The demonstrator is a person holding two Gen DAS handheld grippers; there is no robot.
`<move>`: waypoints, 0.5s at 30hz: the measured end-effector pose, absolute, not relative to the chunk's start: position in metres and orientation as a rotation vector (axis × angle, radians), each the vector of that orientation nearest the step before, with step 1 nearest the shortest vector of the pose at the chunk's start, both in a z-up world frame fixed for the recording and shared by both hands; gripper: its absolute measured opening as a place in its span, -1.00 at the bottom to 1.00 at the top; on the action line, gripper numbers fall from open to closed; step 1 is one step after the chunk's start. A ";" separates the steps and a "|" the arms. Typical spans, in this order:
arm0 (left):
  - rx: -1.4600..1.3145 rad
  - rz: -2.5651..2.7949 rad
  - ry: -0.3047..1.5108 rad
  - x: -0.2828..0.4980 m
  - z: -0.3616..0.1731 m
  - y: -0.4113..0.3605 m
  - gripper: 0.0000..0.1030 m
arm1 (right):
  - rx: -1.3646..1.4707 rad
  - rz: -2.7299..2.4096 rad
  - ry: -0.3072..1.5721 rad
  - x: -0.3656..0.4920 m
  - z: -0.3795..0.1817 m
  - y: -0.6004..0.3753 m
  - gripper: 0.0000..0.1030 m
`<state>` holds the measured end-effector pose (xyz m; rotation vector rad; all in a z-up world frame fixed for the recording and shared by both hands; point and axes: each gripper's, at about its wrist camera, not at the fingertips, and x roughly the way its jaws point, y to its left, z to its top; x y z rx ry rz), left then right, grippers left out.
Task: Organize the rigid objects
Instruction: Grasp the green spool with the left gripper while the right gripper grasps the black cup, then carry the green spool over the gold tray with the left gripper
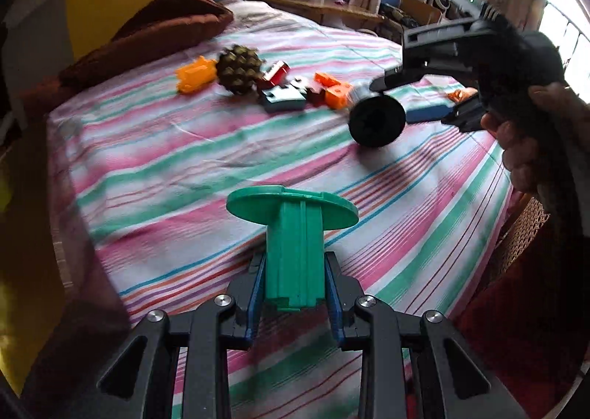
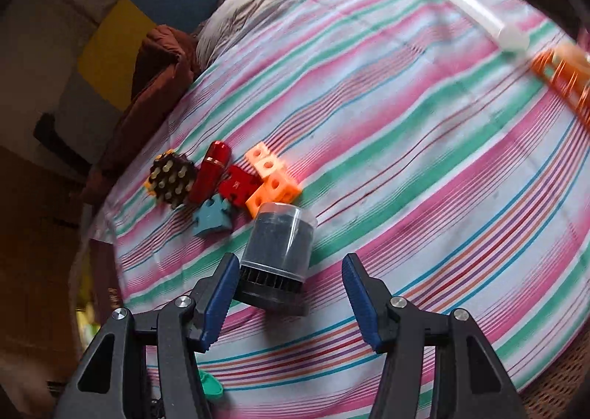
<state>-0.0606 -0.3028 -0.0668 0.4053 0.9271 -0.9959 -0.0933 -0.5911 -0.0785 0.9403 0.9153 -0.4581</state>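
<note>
My left gripper [image 1: 295, 260] is shut on the ribbed stem of a green plastic spool [image 1: 295, 234], whose round flange points away from me above the striped bedsheet [image 1: 184, 160]. A black cylinder with a clear cap [image 2: 274, 264] lies tilted on the sheet. My right gripper [image 2: 290, 258] stands open around its dark base, the left pad close beside it and the right pad well clear. In the left wrist view the right gripper [image 1: 416, 98], held by a hand [image 1: 534, 131], hovers over that black cylinder [image 1: 376, 120].
A cluster lies beyond the cylinder: a spiky pinecone-like ball [image 2: 171, 179], a red tube [image 2: 214, 170], a red puzzle piece [image 2: 238, 184], a blue puzzle piece [image 2: 212, 218] and orange cubes [image 2: 271, 179]. A white tube [image 2: 479, 13] and an orange item [image 2: 564, 76] lie far right. A brown blanket [image 1: 158, 24] edges the bed.
</note>
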 end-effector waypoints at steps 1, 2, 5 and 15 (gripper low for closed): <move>0.398 -0.992 0.917 -0.060 -0.064 -0.301 -0.42 | 0.953 -0.459 0.916 -0.093 -0.079 -0.592 0.14; 0.391 -0.990 0.910 -0.058 -0.061 -0.298 -0.42 | 0.972 -0.456 0.913 -0.091 -0.079 -0.592 0.14; 0.363 -0.980 0.892 -0.055 -0.053 -0.288 -0.42 | 0.982 -0.470 0.917 -0.082 -0.078 -0.593 0.14; 0.295 -0.827 0.743 -0.042 -0.001 -0.233 -0.42 | 0.579 -0.483 1.111 -0.024 -0.099 -0.562 -0.06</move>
